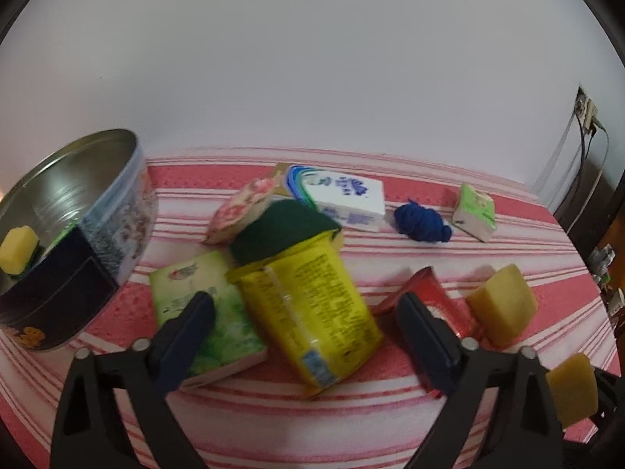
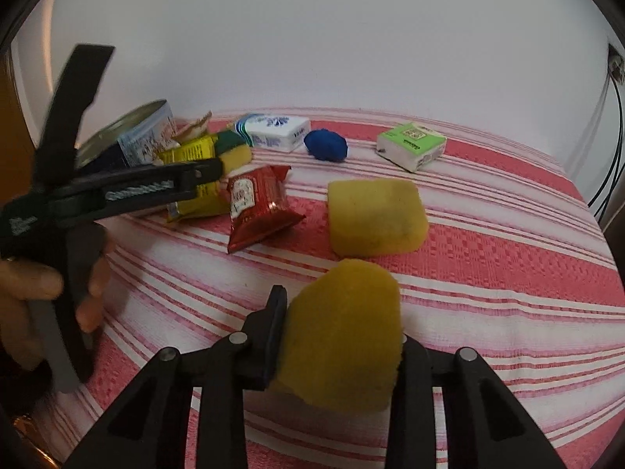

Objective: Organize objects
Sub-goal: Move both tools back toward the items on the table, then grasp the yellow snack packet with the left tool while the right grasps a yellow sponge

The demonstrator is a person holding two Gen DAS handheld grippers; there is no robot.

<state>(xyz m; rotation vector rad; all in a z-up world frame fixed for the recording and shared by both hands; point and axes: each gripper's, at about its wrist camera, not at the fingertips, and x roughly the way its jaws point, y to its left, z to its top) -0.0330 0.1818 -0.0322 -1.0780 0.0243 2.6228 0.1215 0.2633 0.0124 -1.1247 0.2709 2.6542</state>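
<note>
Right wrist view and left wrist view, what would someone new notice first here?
First, the right gripper shut on a yellow sponge low in the foreground of its own view, above the red and white striped cloth. Next, the left gripper stands open around a yellow packet in the clutter at the centre. A round metal tin sits at the far left with a sponge inside.

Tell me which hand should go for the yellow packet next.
Left. The left gripper is open with its fingers either side of the yellow packet, not yet pressing on it. The right gripper is shut on a yellow sponge, so it is occupied.
</note>
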